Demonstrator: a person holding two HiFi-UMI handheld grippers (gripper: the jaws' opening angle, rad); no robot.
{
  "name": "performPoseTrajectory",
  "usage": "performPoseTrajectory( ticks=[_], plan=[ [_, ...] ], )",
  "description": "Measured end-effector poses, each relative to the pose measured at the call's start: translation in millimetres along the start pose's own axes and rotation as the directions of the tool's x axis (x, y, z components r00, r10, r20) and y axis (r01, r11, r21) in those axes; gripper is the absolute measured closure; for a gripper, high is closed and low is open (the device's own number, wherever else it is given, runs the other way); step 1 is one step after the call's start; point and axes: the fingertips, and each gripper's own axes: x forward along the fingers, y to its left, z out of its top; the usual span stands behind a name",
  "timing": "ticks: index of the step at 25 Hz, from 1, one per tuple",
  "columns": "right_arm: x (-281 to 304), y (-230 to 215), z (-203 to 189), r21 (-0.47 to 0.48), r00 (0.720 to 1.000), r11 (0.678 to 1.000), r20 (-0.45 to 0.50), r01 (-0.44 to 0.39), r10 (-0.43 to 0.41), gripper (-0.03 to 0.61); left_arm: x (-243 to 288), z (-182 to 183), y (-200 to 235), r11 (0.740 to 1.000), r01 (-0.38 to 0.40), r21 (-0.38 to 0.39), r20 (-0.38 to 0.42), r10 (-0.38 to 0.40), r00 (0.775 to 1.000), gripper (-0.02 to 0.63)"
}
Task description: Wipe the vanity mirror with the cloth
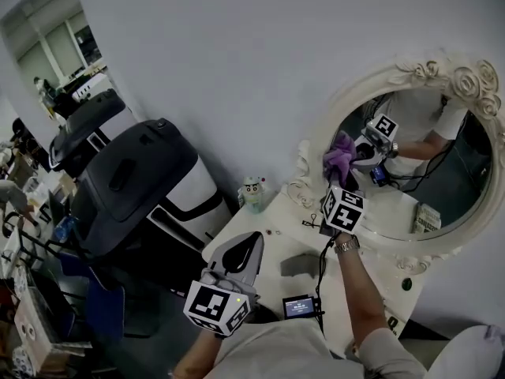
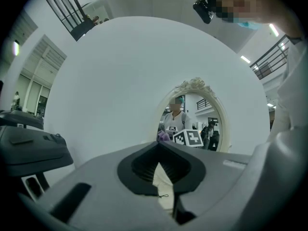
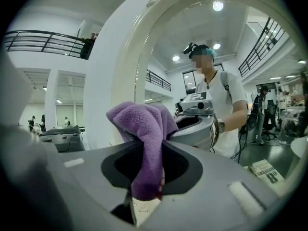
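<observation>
While in the right gripper's (image 3: 150, 150) jaws, purple cloth (image 3: 144, 124) by the mirror (image 1: 450, 196).

Plain white wall (image 1: 237, 69); dark bulky machine (image 1: 134, 180) beside white table (image 1: 288, 242); windows (image 1: 59, 50) far left.

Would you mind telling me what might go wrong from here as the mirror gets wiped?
The purple cloth is only bunched in the right gripper, so it may slip out, or the hard fingers may touch the mirror. The cable trailing below the gripper could snag the small screen device.
</observation>
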Motion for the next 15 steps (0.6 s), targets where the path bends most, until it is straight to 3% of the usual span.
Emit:
performPoseTrajectory(
  ticks=[8,15],
  plan=[
    [-41.7,-58.1,5.1,-0.026,0.995,0.995,0.019,0.097,-0.096,0.468,32.5,-0.8,-41.0,0.985,0.173,0.0,-0.002,-0.173,0.985,0.607],
    [-91.9,-125.9,6.8,-0.046,0.974,0.973,0.032,0.227,-0.226,0.465,62.2,-6.5,-98.0,0.932,0.362,-0.01,-0.017,-0.362,0.932,0.607]
  ],
)
